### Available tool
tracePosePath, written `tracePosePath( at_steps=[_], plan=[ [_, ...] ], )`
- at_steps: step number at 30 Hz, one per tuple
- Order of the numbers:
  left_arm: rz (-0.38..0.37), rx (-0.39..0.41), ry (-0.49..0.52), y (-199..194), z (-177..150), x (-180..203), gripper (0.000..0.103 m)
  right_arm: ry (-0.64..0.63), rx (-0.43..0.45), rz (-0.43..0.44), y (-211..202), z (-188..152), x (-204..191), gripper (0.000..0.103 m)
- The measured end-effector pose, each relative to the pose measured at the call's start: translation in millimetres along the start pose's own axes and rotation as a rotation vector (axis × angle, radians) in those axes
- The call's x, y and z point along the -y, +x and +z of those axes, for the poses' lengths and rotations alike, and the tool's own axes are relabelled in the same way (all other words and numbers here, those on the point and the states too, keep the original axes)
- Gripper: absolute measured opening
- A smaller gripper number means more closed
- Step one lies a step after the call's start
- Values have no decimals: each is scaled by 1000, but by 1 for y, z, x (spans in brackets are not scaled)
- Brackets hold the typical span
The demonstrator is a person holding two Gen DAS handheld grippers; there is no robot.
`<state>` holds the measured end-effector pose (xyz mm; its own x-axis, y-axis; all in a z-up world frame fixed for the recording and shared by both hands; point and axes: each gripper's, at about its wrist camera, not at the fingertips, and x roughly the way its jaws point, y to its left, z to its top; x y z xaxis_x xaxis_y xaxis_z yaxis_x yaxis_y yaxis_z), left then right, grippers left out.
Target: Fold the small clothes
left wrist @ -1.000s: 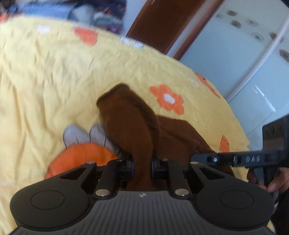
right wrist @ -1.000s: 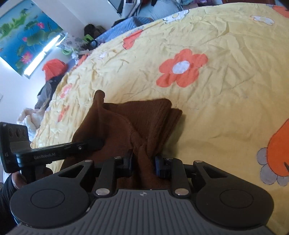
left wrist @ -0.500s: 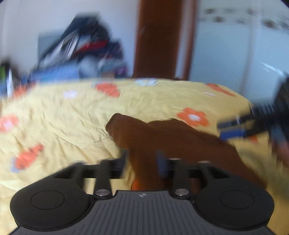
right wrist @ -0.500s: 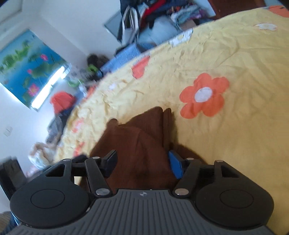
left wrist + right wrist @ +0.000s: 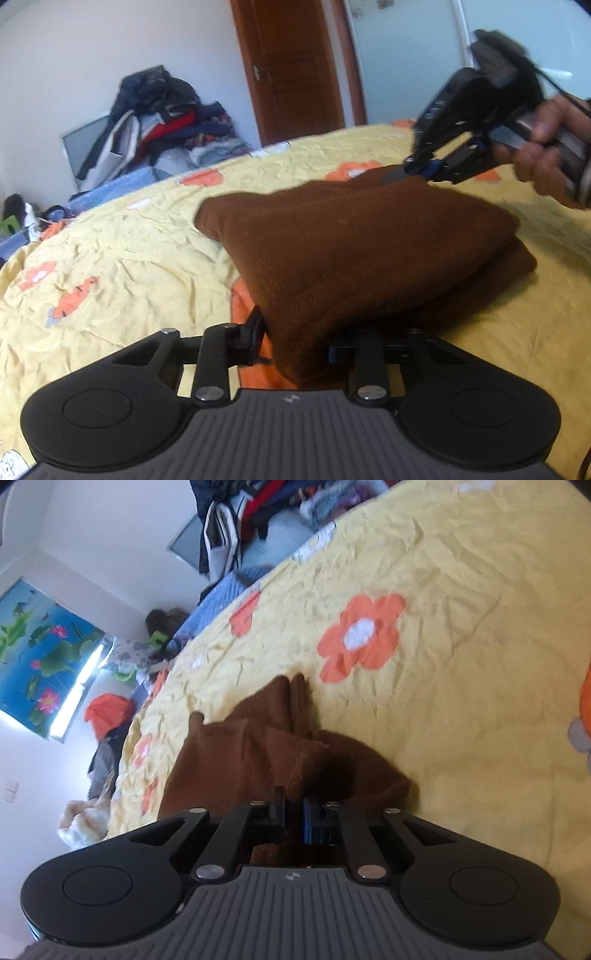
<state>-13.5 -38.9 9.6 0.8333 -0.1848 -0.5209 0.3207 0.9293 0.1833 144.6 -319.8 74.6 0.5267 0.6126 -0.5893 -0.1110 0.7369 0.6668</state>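
A brown knitted garment lies folded in a thick wedge on the yellow flowered bed sheet. My left gripper is at its near corner. Its jaws are closing, and the cloth fills the gap between the pads. In the left wrist view my right gripper bites the garment's far edge, with a person's hand on its handle. In the right wrist view the right gripper has its jaws closing to a narrow slit on a fold of the brown garment, and the rest is bunched ahead of it.
A heap of clothes is piled against the far wall past a blue blanket. A brown door stands behind the bed. Yellow bed sheet stretches wide to the right of the garment. A blue flower picture hangs on the wall.
Both grippers, shut on the garment a second ago, opened half a second ago and have closed on it again. The left gripper rolled and swung sideways; the garment now lies folded flatter.
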Motion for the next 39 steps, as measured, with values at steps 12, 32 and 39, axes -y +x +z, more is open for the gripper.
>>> tracePosePath(
  at_steps=[12,32,39],
  plan=[
    [-99,-48,-69,-11,-9,-15,21,127,69,32,-43,-26,46,40],
    [-262,24,-378,-17,10,-49,56,-204,30,-94,-24,-31,-32,77],
    [-441,-191,-797,30,-23,-101,69,55,-82,16,-63,-74,15,91]
  ],
)
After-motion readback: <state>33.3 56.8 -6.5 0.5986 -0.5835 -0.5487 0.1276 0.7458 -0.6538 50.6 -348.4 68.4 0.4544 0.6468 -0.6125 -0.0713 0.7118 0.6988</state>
